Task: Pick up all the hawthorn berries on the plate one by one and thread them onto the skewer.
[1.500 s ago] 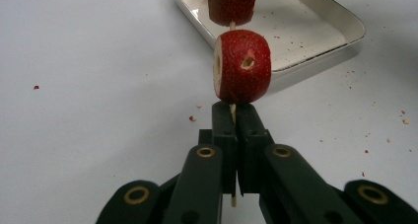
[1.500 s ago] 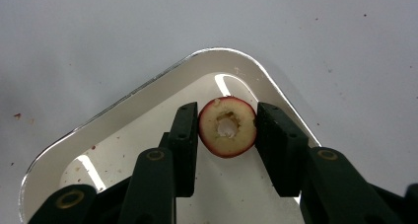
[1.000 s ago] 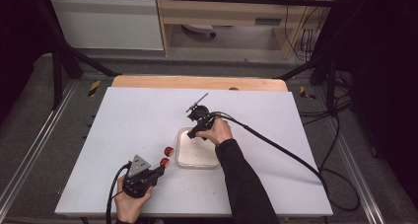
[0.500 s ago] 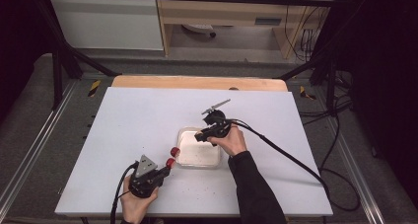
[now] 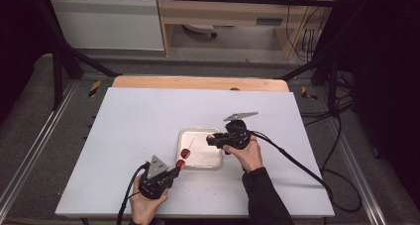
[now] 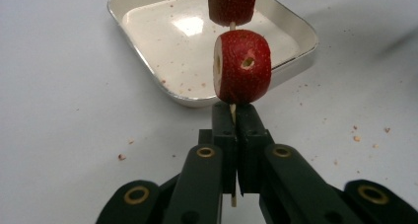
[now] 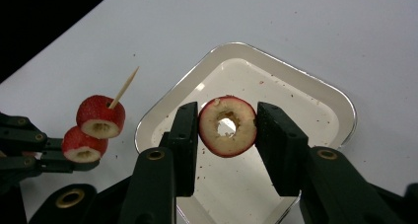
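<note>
High view overhead, gripper views close, sharing tray [image 5: 200,161]

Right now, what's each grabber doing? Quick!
Left gripper: shut on the skewer with two strawberry pieces.
Right gripper: shut on a fruit ring over the tray.

Light falls from overhead onto the white table [image 5: 148,136], which is bright while the room around it sinks into near black. The tray [image 6: 148,61] floor carries a white glare patch. Shadows are soft and short. The high view is grainy; both gripper views are sharp close up.
</note>
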Motion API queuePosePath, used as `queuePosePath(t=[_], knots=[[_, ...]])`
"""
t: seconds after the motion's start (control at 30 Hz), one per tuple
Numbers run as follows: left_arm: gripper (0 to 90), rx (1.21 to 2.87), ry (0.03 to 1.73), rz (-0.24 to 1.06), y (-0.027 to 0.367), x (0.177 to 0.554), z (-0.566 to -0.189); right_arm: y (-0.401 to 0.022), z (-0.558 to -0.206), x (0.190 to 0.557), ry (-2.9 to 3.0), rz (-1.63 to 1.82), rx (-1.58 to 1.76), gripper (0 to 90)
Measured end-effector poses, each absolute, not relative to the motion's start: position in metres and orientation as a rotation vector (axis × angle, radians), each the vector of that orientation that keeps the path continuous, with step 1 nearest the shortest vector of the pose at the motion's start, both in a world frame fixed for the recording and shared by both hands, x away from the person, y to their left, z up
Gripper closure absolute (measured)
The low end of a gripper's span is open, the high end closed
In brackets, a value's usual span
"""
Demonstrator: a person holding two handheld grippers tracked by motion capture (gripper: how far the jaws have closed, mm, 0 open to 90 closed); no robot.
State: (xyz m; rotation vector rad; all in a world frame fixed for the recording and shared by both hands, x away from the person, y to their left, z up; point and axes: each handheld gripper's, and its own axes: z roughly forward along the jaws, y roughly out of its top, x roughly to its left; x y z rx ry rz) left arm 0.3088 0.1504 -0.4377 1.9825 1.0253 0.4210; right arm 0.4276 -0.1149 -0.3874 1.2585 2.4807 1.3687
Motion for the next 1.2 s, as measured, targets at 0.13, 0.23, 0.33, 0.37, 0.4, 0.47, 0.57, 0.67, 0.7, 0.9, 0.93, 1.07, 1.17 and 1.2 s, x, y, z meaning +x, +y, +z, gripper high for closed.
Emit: queuePosePath(t=[0.13,0.23,0.33,0.37,0.4,0.47,0.57,0.67,0.7,0.9,0.93,1.07,1.17,1.2], knots=[[88.2,1.979,1.017,0.421,0.142,0.308,-0.437,-0.122,-0.393,0.420,2.392,1.476,1.295,62.3],[88.2,1.984,1.019,0.419,0.137,0.308,-0.438,-0.126,-0.397,0.416,2.331,1.538,1.326,62.3],[88.2,1.983,1.012,0.417,0.133,0.307,-0.438,-0.129,-0.400,0.412,2.285,1.587,1.352,62.3],[88.2,1.982,1.011,0.417,0.131,0.307,-0.439,-0.130,-0.401,0.411,2.270,1.604,1.364,62.3],[88.2,1.981,1.012,0.416,0.130,0.307,-0.438,-0.130,-0.402,0.409,2.255,1.626,1.372,62.3],[88.2,1.982,1.007,0.416,0.127,0.306,-0.438,-0.131,-0.405,0.407,2.232,1.653,1.379,62.3],[88.2,1.985,1.004,0.415,0.123,0.305,-0.439,-0.132,-0.407,0.405,2.186,1.700,1.401,62.3],[88.2,1.984,1.007,0.414,0.120,0.304,-0.440,-0.132,-0.409,0.403,2.139,1.747,1.417,62.3],[88.2,1.977,1.011,0.413,0.118,0.304,-0.440,-0.132,-0.409,0.403,2.117,1.763,1.419,62.3],[88.2,1.975,1.013,0.406,0.112,0.303,-0.442,-0.131,-0.409,0.400,2.045,1.826,1.432,62.3],[88.1,1.968,1.017,0.407,0.111,0.303,-0.442,-0.131,-0.410,0.400,2.039,1.836,1.430,62.3],[88.1,1.962,1.027,0.410,0.109,0.303,-0.442,-0.129,-0.408,0.398,1.994,1.875,1.450,62.3],[88.1,1.945,1.037,0.404,0.107,0.303,-0.442,-0.128,-0.408,0.398,1.958,1.914,1.448,62.3],[88.1,1.942,1.035,0.400,0.106,0.302,-0.442,-0.128,-0.408,0.397,1.943,1.929,1.456,62.3]])
